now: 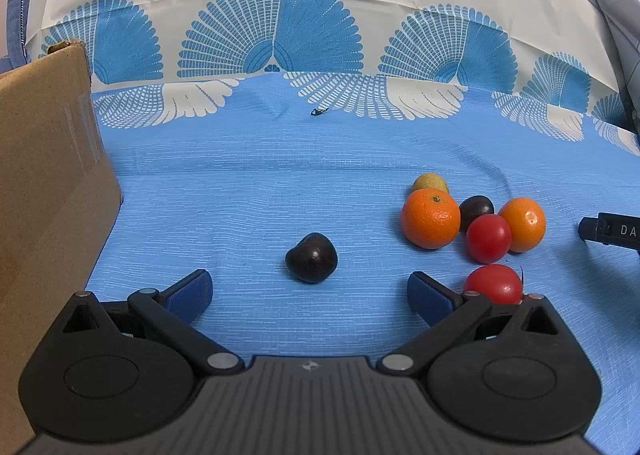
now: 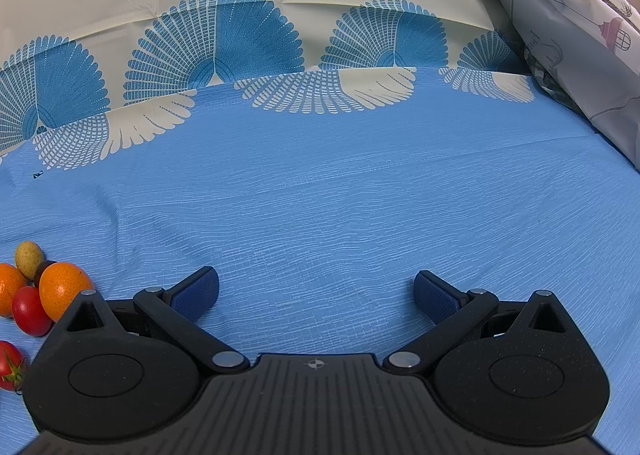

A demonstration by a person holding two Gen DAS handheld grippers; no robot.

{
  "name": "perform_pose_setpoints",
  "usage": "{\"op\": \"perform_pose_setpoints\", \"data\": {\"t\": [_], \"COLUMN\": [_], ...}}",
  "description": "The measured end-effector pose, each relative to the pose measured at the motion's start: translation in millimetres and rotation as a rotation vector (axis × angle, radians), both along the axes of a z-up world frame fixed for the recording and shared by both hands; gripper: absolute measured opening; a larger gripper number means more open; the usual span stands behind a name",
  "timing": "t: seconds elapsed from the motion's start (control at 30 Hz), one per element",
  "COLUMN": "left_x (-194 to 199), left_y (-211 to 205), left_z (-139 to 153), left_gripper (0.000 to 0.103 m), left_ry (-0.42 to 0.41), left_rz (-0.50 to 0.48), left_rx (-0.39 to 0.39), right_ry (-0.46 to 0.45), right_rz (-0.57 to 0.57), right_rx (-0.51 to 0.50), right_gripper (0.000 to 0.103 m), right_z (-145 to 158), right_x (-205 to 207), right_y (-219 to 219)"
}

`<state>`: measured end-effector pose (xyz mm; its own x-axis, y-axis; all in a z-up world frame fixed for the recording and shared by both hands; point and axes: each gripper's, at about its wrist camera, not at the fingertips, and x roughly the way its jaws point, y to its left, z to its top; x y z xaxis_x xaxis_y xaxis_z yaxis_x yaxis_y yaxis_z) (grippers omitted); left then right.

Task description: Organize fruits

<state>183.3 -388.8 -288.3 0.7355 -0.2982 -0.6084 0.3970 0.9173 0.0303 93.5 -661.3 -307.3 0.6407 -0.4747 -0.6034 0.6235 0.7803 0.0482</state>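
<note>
On a desk draped in a blue cloth [image 1: 280, 183] with fan patterns, we see a cardboard box [image 1: 44, 183] standing at the far left. Our left gripper [image 1: 310, 293] hovers just above the cloth, its jaws spread wide and holding nothing; a dark plum [image 1: 311, 257] lies alone just ahead, between the blue pads. To the right, the other fruits sit bunched together: a small yellow-green fruit [image 1: 430, 183] at the back, a large orange [image 1: 430, 219], a second dark plum [image 1: 476, 208], a red tomato [image 1: 488, 238] and a second orange [image 1: 524, 223], with a nearer tomato [image 1: 494, 283] just beside the right pad. Farther right, our right gripper [image 2: 316, 293] rests over bare cloth, jaws equally wide and empty.
</note>
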Motion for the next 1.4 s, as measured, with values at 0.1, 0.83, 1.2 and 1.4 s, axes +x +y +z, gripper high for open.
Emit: {"op": "perform_pose_setpoints", "data": {"t": [0.1,0.83,1.2,1.4], "left_x": [0.0,0.3,-9.0,-31.6], "left_y": [0.0,0.5,29.7,45.5], "left_z": [0.0,-0.5,22.5,52.5], "left_gripper": [0.103,0.103,0.103,0.103], "left_ry": [0.0,0.001,0.197,0.193], "left_rz": [0.0,0.0,-0.029,-0.163], "left_rx": [0.0,-0.007,0.06,-0.075], "right_ry": [0.0,-0.001,0.011,0.002], "right_rz": [0.0,-0.001,-0.005,-0.014], "right_rx": [0.0,0.0,-0.006,0.043], "right_gripper": [0.102,0.103,0.102,0.103], "right_z": [0.0,-0.9,1.5,10.7], "right_x": [0.0,-0.5,2.6,-19.3], "right_y": [0.0,-0.3,0.3,5.9]}}
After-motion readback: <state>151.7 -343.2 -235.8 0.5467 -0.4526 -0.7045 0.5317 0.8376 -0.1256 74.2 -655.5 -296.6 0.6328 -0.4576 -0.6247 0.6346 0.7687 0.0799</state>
